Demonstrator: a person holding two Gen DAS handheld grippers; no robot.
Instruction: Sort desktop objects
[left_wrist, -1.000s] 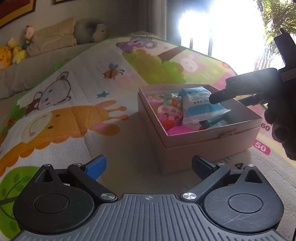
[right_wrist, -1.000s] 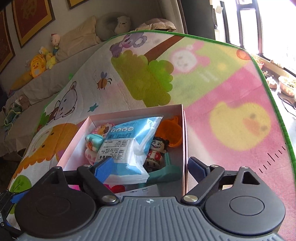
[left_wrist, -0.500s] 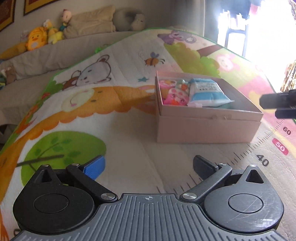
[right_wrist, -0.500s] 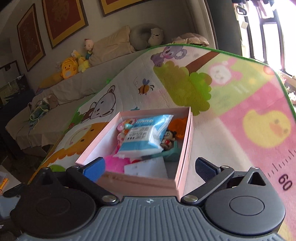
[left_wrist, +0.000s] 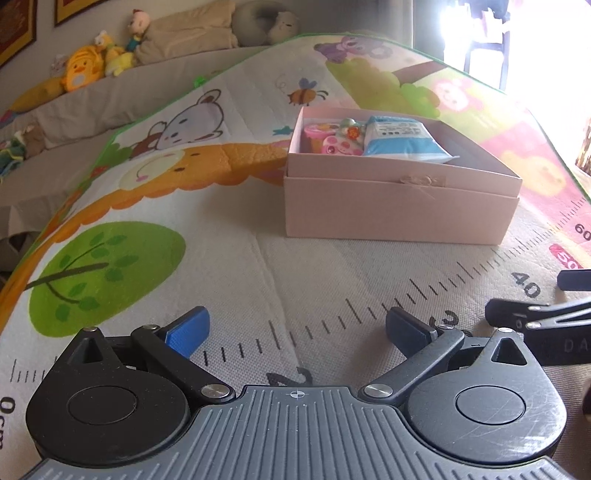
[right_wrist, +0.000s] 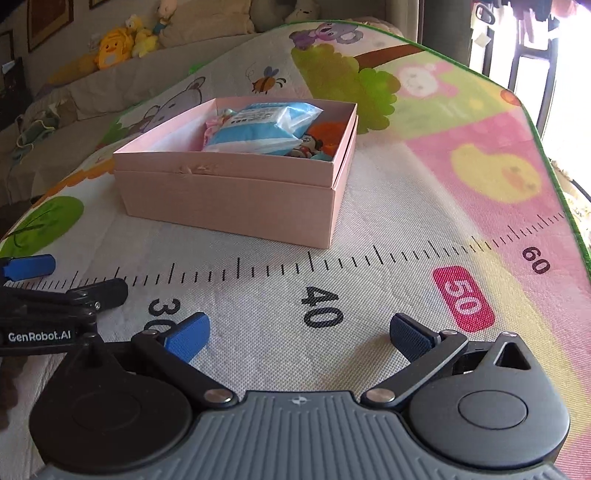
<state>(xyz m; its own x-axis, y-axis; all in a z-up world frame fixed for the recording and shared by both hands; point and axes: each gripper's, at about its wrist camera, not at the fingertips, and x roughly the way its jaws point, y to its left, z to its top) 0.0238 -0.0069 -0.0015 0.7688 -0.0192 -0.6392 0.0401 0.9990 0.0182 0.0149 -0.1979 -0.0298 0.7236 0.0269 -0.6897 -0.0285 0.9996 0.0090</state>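
A pink cardboard box (left_wrist: 399, 206) stands on the cartoon play mat and also shows in the right wrist view (right_wrist: 229, 195). It holds a blue-and-white packet (left_wrist: 400, 142), pink toys (left_wrist: 338, 144), a small doll figure (right_wrist: 308, 146) and an orange item (right_wrist: 325, 133). My left gripper (left_wrist: 297, 326) is open and empty, low over the mat in front of the box. My right gripper (right_wrist: 299, 334) is open and empty, beside it near the ruler marks. Each gripper shows at the edge of the other's view.
The play mat (right_wrist: 461, 192) has a printed ruler along its near side and ends at a green edge on the right. Behind it is a sofa with plush toys (left_wrist: 85, 72) and cushions. A bright window (left_wrist: 517, 33) is at the far right.
Both grippers have pulled back from the box and come down low over the mat near the ruler marks. The right gripper was above the box a second ago. The box contents look unchanged.
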